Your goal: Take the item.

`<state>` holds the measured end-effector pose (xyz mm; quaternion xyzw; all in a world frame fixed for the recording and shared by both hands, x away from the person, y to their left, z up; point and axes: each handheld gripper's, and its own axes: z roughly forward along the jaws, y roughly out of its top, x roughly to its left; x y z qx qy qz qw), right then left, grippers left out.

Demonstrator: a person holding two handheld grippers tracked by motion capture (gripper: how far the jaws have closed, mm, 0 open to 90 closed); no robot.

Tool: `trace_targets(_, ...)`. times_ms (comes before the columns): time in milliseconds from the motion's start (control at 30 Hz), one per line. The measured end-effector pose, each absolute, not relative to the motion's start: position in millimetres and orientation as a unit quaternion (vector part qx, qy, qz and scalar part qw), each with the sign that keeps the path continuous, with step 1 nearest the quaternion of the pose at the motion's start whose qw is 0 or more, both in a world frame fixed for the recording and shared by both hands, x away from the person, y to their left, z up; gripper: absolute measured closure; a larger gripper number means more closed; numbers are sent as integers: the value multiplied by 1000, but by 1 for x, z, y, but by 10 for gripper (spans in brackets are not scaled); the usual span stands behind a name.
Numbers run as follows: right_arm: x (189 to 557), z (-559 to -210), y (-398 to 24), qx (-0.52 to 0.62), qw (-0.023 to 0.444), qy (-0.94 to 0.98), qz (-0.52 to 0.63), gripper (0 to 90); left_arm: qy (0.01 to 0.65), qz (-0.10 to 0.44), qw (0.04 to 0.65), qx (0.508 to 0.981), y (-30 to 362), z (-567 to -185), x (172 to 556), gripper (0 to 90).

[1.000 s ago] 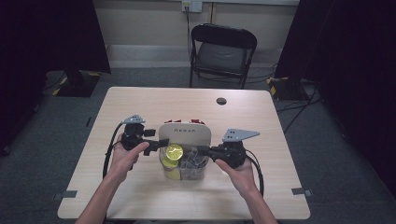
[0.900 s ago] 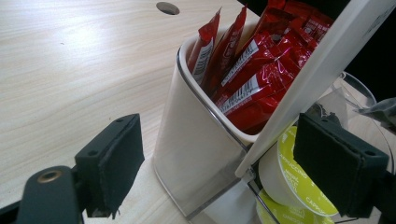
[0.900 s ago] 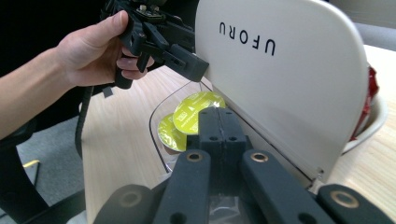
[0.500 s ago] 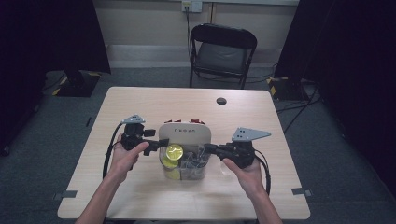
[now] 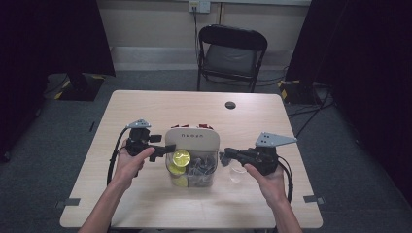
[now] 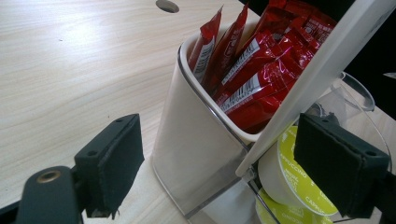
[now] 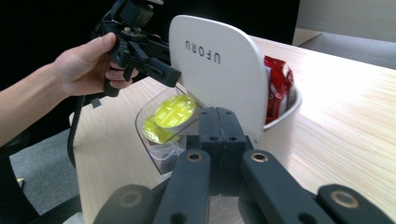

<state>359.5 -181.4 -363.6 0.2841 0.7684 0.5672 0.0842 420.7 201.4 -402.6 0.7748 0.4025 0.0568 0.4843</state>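
Observation:
A white holder with a raised lid (image 5: 192, 138) marked UFORU stands mid-table. Its rear compartment holds red sachets (image 6: 252, 60). Its clear front bin holds yellow-green capsules (image 5: 181, 158), also visible in the right gripper view as capsules (image 7: 175, 110). My left gripper (image 5: 164, 151) is open at the holder's left front corner. In the left gripper view, the left gripper (image 6: 226, 172) straddles that corner with both pads off the walls. My right gripper (image 5: 223, 157) is shut with nothing in it, just right of the bin. In its own view the right gripper (image 7: 218, 116) points at the lid (image 7: 215, 60).
A small clear cup (image 5: 237, 173) sits on the table (image 5: 145, 111) under the right gripper. A round dark grommet (image 5: 230, 105) lies near the far edge. A black folding chair (image 5: 232, 53) stands behind the table.
My right gripper has drawn back to the right, away from the clear bin, still shut. The left gripper has stayed at the holder's corner.

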Motion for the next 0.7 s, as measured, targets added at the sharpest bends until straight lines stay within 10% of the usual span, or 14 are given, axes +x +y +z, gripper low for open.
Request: trace_targets(700,361,-379,-213,325,106,760,552,900,405,56,484,773,204,-403,420,154)
